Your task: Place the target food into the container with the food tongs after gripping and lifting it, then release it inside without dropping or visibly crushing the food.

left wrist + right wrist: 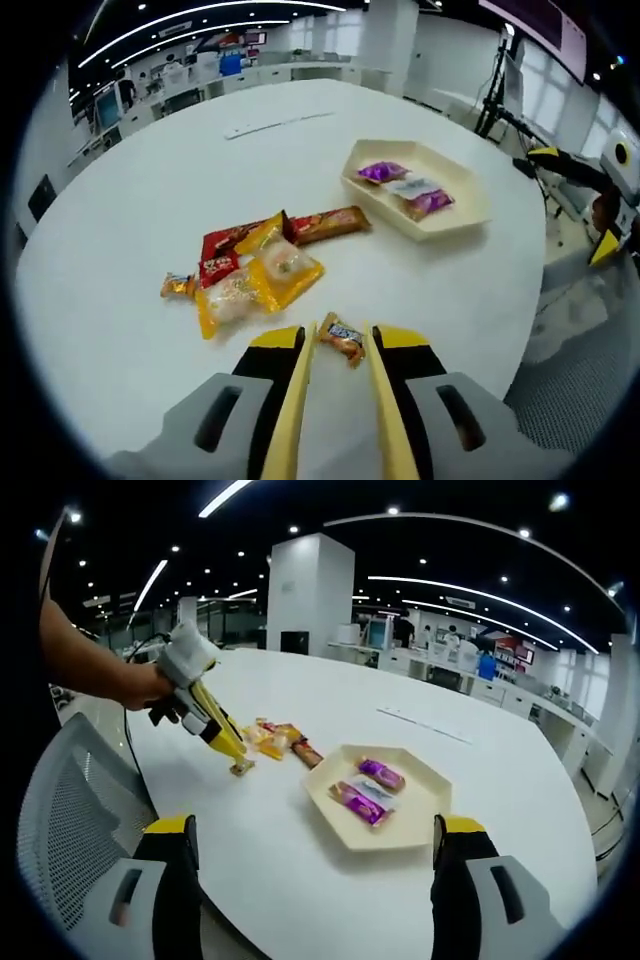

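My left gripper [341, 330] carries two yellow tong blades, shut on a small orange-wrapped candy [346, 343] just above the white table. In the right gripper view a hand holds that same left gripper [232, 752], with the candy [241, 768] at the tong tips close to the tabletop. A cream hexagonal tray [460, 215] lies to the far right of the candy and holds purple and white packets [408, 188]. The right gripper [315, 880] is open, its jaws wide apart and nothing between them, with the tray [425, 825] just ahead.
A pile of snack packets [255, 270] in red, yellow and orange wrappers lies left of the candy. The round white table [120, 220] has a mesh chair [60, 810] at its near edge. Desks and monitors stand in the background.
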